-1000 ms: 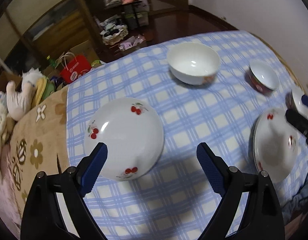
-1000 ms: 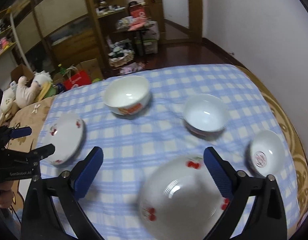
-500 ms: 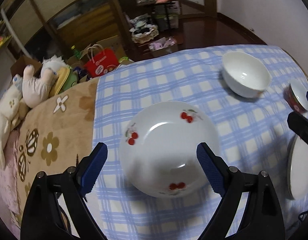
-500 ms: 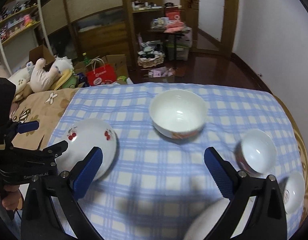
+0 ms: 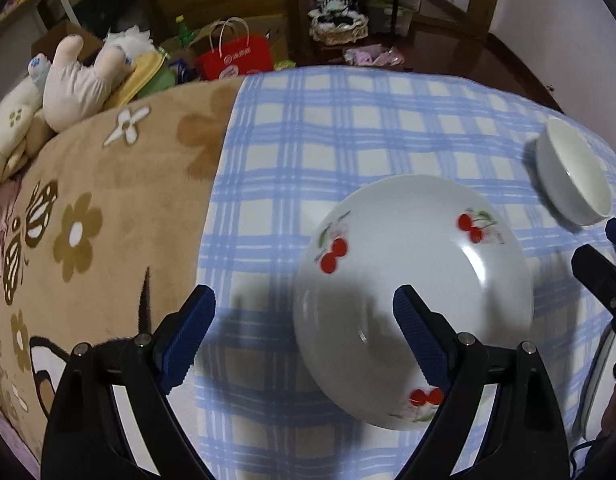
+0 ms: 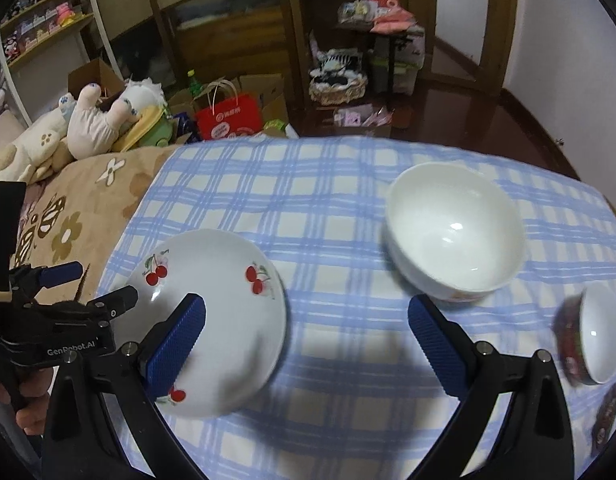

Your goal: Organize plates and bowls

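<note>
Blue-checked cloth (image 6: 308,200) still has everything spread out, so I'd say the sorting has barely started. Cherry-print plate (image 5: 412,280) sits lower centre-right of the left wrist view, with the left gripper (image 5: 304,336) hanging over its near-left edge, jaws wide and holding nothing, one finger over the plate and one over bare cloth. Right gripper (image 6: 308,344) is also wide and empty, lower centre of its view, between that plate and the big white bowl (image 6: 454,236). A small red-sided bowl (image 6: 588,336) sits at the right edge, well apart. Nothing looks stacked yet, though a second plate rim (image 5: 600,380) peeks in at the lower right.
</note>
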Demonstrator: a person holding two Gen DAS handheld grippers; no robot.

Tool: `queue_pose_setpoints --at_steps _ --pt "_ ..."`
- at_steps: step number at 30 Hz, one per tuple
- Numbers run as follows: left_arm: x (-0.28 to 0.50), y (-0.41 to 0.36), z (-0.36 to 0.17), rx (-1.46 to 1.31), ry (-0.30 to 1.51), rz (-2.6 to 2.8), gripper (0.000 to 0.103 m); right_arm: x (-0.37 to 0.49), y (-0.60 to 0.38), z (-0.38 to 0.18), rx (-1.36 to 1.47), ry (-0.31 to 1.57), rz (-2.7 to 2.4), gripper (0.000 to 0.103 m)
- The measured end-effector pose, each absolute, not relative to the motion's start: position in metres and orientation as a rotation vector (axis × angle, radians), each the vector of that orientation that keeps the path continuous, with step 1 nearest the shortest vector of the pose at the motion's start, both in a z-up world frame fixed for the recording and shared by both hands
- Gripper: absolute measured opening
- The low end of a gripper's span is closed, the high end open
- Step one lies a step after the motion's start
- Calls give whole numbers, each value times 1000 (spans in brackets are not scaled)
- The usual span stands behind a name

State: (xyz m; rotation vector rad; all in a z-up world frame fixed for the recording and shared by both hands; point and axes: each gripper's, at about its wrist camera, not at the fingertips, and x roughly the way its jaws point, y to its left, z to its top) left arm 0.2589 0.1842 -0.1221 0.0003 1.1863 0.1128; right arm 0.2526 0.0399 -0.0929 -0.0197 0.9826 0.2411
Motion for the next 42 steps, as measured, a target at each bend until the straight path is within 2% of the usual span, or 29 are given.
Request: queue_pose_setpoints --at_steps 2,5,7,10,12,15,19,21,22,24,42 --pt "262 188 -130 -32 1217 95 89 256 47 -100 -44 994 231 103" --pt "263 190 -142 -42 1253 94 89 258 52 -113 -49 1023 226 95" --pt "263 190 -146 -44 1265 88 84 260 53 -121 -36 1051 235 84" --pt "264 191 -150 -44 1271 89 70 264 52 -135 -12 1097 259 68" --pt "264 190 -152 -31 1261 103 54 268 50 -143 16 1125 268 61" --pt "265 189 -156 -16 1263 122 37 271 49 -152 40 1146 278 55" --pt "265 196 -159 -76 1258 108 30 273 54 -158 32 1148 305 29" --pt "266 200 -158 -112 1249 96 22 274 56 -160 32 1146 317 18" --pt "266 200 -158 -129 1248 85 19 274 58 -161 28 1145 319 16" --pt "265 197 -159 -115 1246 72 16 273 58 -162 33 1133 317 15" --pt "263 210 -157 -222 1227 47 15 272 48 -159 97 1152 334 12"
